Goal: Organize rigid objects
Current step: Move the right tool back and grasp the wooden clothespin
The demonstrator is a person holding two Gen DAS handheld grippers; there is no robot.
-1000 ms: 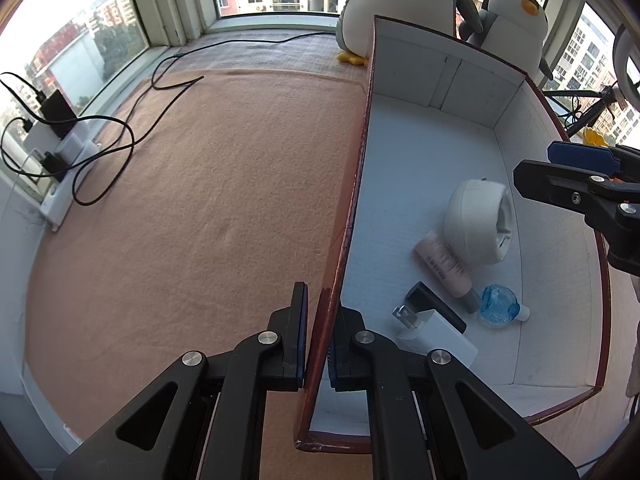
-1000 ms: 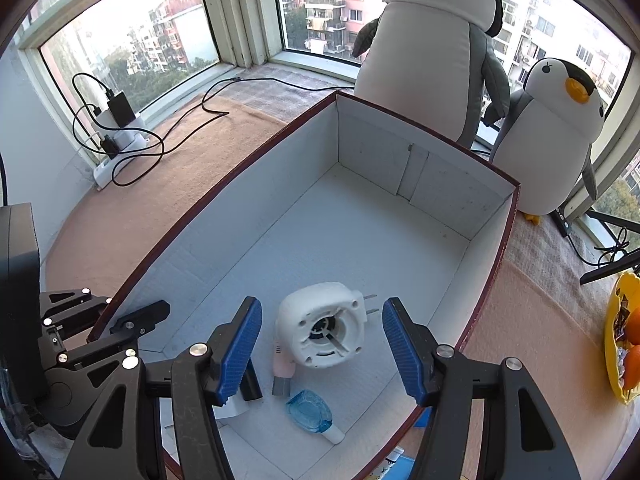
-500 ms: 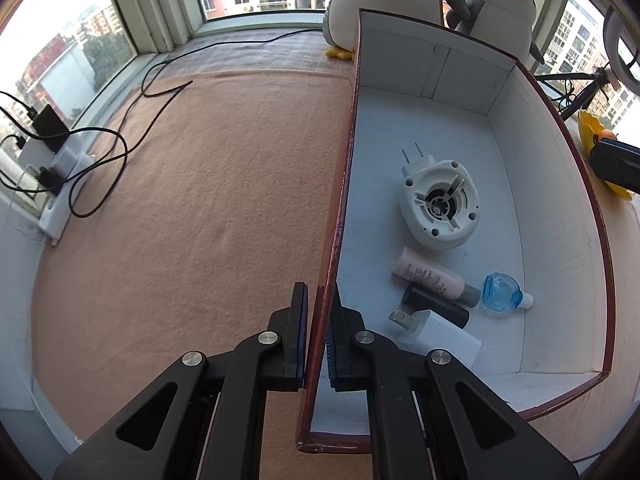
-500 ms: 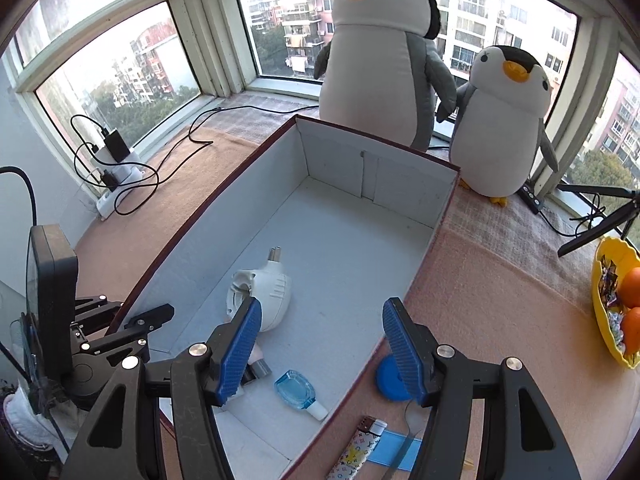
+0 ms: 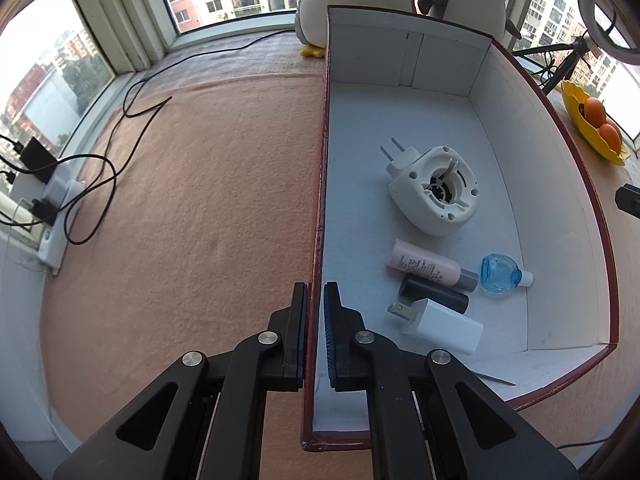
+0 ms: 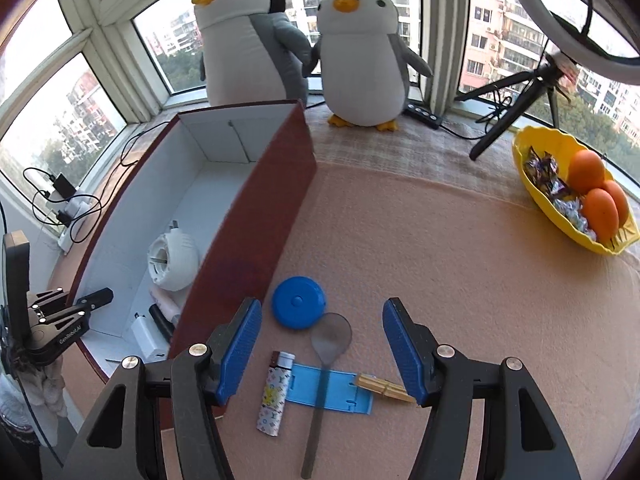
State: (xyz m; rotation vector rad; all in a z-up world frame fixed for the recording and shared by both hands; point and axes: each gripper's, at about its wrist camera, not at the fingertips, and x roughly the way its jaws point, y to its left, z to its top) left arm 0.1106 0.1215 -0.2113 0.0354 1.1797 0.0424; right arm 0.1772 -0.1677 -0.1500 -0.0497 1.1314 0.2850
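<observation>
The box [image 5: 404,216] sat on the desk [image 6: 420,248], already holding a plug-in device [image 5: 434,190], a pink tube [image 5: 424,267], a blue bottle [image 5: 498,274] and a charger [image 5: 440,326]. The left tongs [image 5: 315,332] were clamped shut on its near wall, steadying it. The right tongs [image 6: 322,350] hung half open and empty over a blue disc [image 6: 298,302], spoon [image 6: 326,364] and lighter [image 6: 276,394] just outside. The step looked like fetching the next item; that called for lowering onto one piece and closing.

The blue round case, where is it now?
In the right wrist view, the blue round case lies on the pink mat just outside the box, beside its red wall, touching the spoon.
</observation>
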